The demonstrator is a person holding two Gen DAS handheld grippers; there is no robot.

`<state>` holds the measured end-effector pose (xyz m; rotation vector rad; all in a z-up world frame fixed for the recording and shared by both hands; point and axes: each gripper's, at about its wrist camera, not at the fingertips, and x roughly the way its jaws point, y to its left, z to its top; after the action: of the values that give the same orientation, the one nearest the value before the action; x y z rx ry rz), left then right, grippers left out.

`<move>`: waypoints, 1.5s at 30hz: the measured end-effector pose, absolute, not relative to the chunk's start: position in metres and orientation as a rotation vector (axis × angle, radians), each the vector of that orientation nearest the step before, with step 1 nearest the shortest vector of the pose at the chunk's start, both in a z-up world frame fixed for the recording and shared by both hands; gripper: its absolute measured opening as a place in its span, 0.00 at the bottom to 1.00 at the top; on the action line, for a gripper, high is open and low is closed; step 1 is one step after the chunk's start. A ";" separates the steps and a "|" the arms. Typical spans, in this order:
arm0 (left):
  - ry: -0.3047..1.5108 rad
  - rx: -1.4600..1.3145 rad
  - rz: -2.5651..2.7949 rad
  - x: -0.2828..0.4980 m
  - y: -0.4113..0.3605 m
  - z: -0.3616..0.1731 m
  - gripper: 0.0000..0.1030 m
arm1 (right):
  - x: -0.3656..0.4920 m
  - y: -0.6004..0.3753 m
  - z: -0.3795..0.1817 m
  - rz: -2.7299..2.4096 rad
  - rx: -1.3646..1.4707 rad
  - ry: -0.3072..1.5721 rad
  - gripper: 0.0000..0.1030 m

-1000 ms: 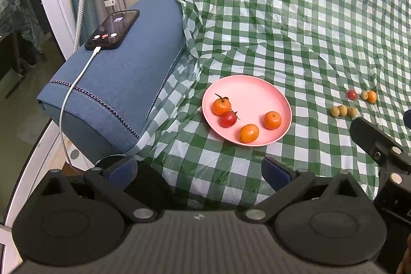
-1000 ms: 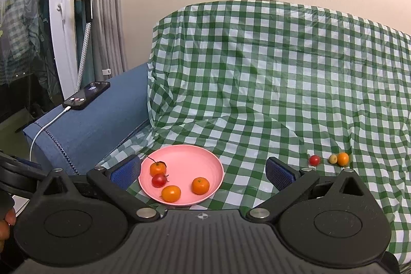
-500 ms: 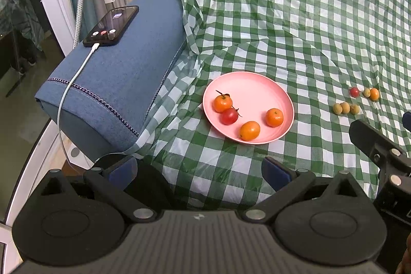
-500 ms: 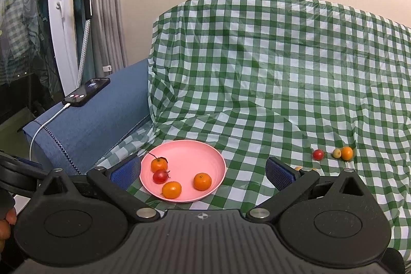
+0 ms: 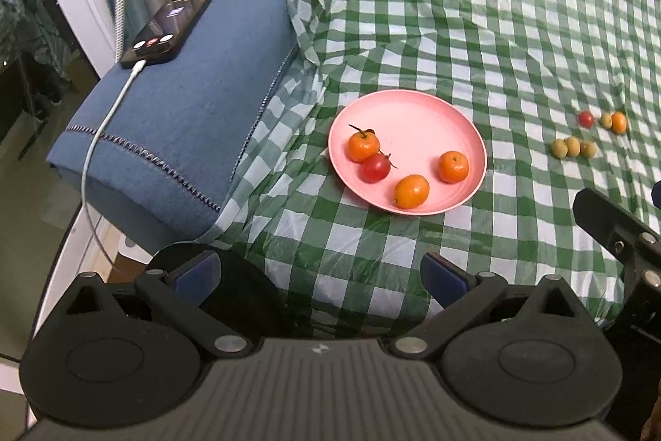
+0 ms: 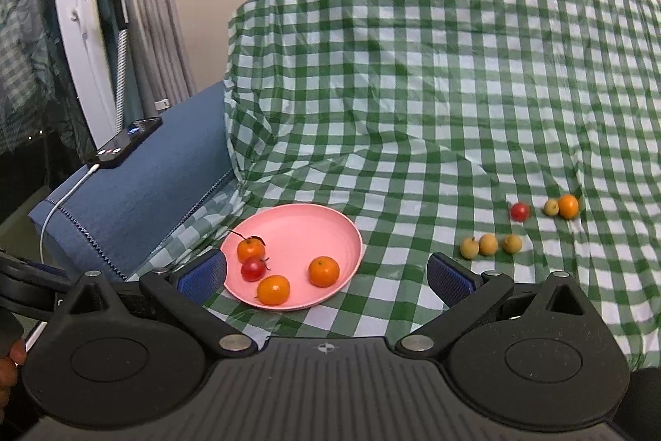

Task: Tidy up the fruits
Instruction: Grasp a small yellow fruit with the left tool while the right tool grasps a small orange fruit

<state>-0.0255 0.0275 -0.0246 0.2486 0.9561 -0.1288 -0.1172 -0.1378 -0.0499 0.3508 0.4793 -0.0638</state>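
On the pink plate (image 5: 417, 110): four small fruits (image 5: 410, 190).

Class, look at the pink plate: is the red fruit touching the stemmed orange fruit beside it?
Touching. In the left wrist view the red fruit overlaps the lower edge of the stemmed orange fruit with no pink plate showing between them; the right wrist view agrees.
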 end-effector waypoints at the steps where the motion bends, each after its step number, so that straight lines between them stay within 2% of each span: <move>1: 0.960 0.263 -0.130 -0.023 0.023 -0.026 1.00 | -0.117 -0.141 -0.053 -0.068 0.362 0.482 0.99; 9: 0.995 0.329 -0.183 0.005 -0.027 -0.038 1.00 | -0.115 -0.187 -0.078 -0.155 0.452 0.490 0.99; 17: 0.989 0.354 -0.304 0.042 -0.111 -0.056 1.00 | -0.108 -0.259 -0.116 -0.367 0.467 0.486 0.99; 31: 1.045 0.499 -0.482 0.105 -0.263 -0.144 1.00 | -0.018 -0.407 -0.201 -0.621 0.407 0.498 0.99; 40: 1.096 0.543 -0.473 0.140 -0.301 -0.185 1.00 | 0.064 -0.444 -0.257 -0.638 0.214 0.603 0.99; 45: 1.111 0.492 -0.503 0.152 -0.299 -0.185 1.00 | 0.078 -0.444 -0.264 -0.599 0.186 0.546 0.98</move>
<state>0.1522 -0.2990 -0.1854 0.4920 1.1106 -0.5029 0.0783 -0.4436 -0.2642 0.1857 0.5461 -0.5987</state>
